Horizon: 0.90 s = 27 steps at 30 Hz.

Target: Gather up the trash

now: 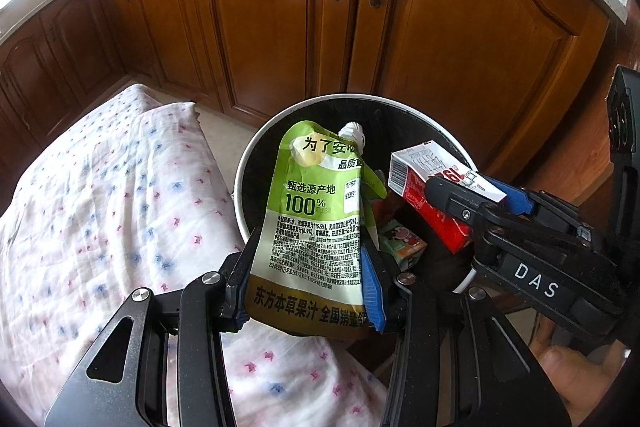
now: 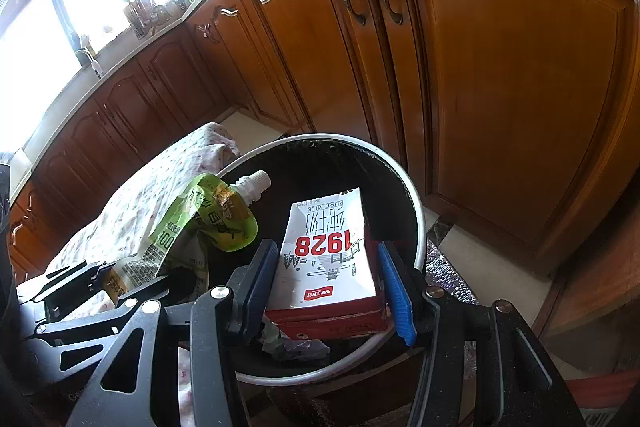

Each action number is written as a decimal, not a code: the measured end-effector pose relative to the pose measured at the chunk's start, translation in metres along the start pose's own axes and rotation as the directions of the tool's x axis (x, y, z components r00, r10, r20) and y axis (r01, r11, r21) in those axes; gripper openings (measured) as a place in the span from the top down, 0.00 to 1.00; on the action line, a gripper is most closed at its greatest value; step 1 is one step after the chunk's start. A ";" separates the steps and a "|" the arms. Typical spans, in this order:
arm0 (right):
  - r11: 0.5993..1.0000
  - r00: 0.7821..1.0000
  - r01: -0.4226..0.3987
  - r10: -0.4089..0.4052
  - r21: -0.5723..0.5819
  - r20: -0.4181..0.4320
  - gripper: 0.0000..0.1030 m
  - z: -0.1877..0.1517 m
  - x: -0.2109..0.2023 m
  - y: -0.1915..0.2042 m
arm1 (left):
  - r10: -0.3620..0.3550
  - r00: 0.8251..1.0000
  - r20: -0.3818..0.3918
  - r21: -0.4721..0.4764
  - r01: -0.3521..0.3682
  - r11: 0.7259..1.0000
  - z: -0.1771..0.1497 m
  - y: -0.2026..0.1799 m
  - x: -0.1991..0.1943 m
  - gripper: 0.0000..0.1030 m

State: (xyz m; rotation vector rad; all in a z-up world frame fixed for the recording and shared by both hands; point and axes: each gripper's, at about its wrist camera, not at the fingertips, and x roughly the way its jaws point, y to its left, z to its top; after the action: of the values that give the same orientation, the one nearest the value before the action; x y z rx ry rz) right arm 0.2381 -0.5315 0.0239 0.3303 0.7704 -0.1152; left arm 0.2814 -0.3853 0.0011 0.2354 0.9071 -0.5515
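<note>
My left gripper (image 1: 308, 267) is shut on a green juice pouch (image 1: 320, 211) with a white spout, held over the near rim of a round trash bin (image 1: 256, 143) with a white rim and black liner. My right gripper (image 2: 328, 279) is shut on a red and white milk carton (image 2: 328, 259) marked 1928, held over the bin's opening (image 2: 416, 227). The carton (image 1: 432, 183) and right gripper (image 1: 476, 199) also show in the left wrist view. The pouch (image 2: 192, 223) and left gripper (image 2: 132, 287) show in the right wrist view. Other trash (image 1: 400, 243) lies inside the bin.
A floral cloth (image 1: 112, 211) covers a surface left of the bin. Brown wooden cabinet doors (image 1: 280, 7) stand behind the bin, under a countertop. Pale tiled floor (image 2: 480, 267) lies to the right of the bin.
</note>
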 end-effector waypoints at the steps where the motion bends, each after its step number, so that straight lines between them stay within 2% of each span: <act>1: 1.000 1.000 0.000 0.000 0.000 -0.001 0.49 0.000 0.000 0.000 | 0.001 1.000 -0.001 -0.002 -0.001 1.000 0.001 -0.001 0.001 0.59; 13: 0.999 1.000 -0.007 0.008 0.041 -0.010 0.47 0.004 0.005 -0.008 | 0.006 1.000 -0.006 -0.004 -0.006 1.000 0.001 -0.001 0.002 0.57; 22: 0.998 1.000 -0.015 0.013 0.067 0.027 0.46 0.003 -0.013 -0.009 | -0.009 1.000 0.004 -0.039 0.010 0.999 -0.002 0.011 -0.012 0.51; 24: 0.997 0.999 -0.024 0.021 0.080 0.043 0.43 -0.001 -0.020 -0.008 | -0.011 1.000 0.012 -0.050 0.012 0.999 -0.004 0.015 -0.017 0.50; 27: 0.995 0.996 -0.048 0.041 0.091 0.076 0.33 -0.009 -0.033 -0.005 | -0.009 1.000 0.029 -0.073 0.011 0.997 -0.012 0.025 -0.028 0.44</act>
State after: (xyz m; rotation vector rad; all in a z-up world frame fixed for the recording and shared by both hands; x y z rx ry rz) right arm 0.2078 -0.5338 0.0398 0.4287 0.6850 -0.1210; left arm 0.2730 -0.3499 0.0151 0.1563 0.8996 -0.5281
